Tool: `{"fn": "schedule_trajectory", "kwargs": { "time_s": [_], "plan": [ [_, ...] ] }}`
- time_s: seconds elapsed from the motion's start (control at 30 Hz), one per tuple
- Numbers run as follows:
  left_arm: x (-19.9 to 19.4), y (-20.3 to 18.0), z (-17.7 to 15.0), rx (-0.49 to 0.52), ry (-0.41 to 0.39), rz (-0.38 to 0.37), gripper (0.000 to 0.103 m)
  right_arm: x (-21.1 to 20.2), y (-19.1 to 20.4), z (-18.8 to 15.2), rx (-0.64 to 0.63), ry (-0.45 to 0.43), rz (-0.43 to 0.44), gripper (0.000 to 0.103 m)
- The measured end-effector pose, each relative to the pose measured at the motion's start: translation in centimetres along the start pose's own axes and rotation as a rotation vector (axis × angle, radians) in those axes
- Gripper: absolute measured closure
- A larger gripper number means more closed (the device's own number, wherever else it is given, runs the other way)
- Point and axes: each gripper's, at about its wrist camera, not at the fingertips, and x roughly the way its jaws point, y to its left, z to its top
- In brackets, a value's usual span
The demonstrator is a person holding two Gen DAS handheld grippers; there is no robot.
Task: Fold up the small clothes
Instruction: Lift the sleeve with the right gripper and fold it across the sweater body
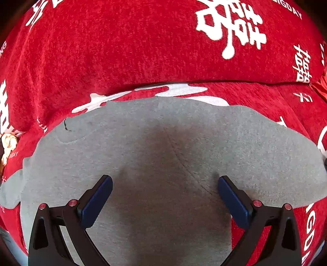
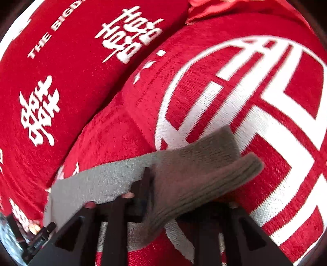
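Note:
A grey knit garment lies spread flat on a red sofa seat. My left gripper hovers low over its near middle, blue pads wide apart and nothing between them. In the right wrist view, the garment's ribbed edge is folded up and draped over my right gripper. The left finger shows against the cloth, while the other finger is buried under the fold. The cloth fills the gap between the fingers, and their pads are hidden.
The red seat cushion carries large white woven symbols. A red back cushion with white characters rises behind the garment, its seam just past the cloth's far edge. Beige tassels hang at the left. Red satin fabric lies at the far corner.

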Motion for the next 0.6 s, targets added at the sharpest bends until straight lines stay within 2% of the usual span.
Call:
{"fn": "schedule_trajectory", "kwargs": {
  "time_s": [0.07, 0.1, 0.13, 0.17, 0.23, 0.3, 0.37, 0.47, 0.6],
  "plan": [
    [0.1, 0.6, 0.2, -0.024, 0.004, -0.007, 0.0, -0.4, -0.9, -0.1, 0.034, -0.017, 0.055, 0.061],
    [0.2, 0.7, 0.3, -0.035, 0.007, -0.01, 0.0, -0.6, -1.2, -0.2, 0.033, -0.029, 0.059, 0.065],
    [0.4, 0.9, 0.4, -0.046, 0.012, -0.012, 0.0, -0.6, -1.2, -0.2, 0.017, -0.031, 0.056, 0.075],
    [0.6, 1.1, 0.4, -0.062, 0.018, -0.014, 0.0, -0.5, -1.0, -0.3, -0.002, -0.027, 0.05, 0.097],
    [0.9, 1.4, 0.5, -0.086, 0.025, -0.017, 0.0, -0.7, -0.9, -0.4, 0.002, -0.021, 0.057, 0.097],
    [1.6, 1.4, 0.5, -0.108, 0.038, -0.024, 0.0, -2.0, -1.0, -0.3, 0.026, -0.065, 0.071, 0.097],
    [2.7, 0.6, 0.4, -0.088, 0.059, -0.039, 0.0, -3.2, -0.5, -0.3, 0.027, -0.105, 0.075, 0.097],
    [2.6, 0.0, 0.7, -0.054, 0.032, -0.022, 0.0, -5.2, 1.1, -0.5, -0.014, -0.154, 0.053, 0.097],
    [2.0, 0.5, 1.0, -0.054, 0.042, -0.032, 0.0, -6.9, 2.7, -0.8, -0.056, -0.182, 0.043, 0.097]
  ]
}}
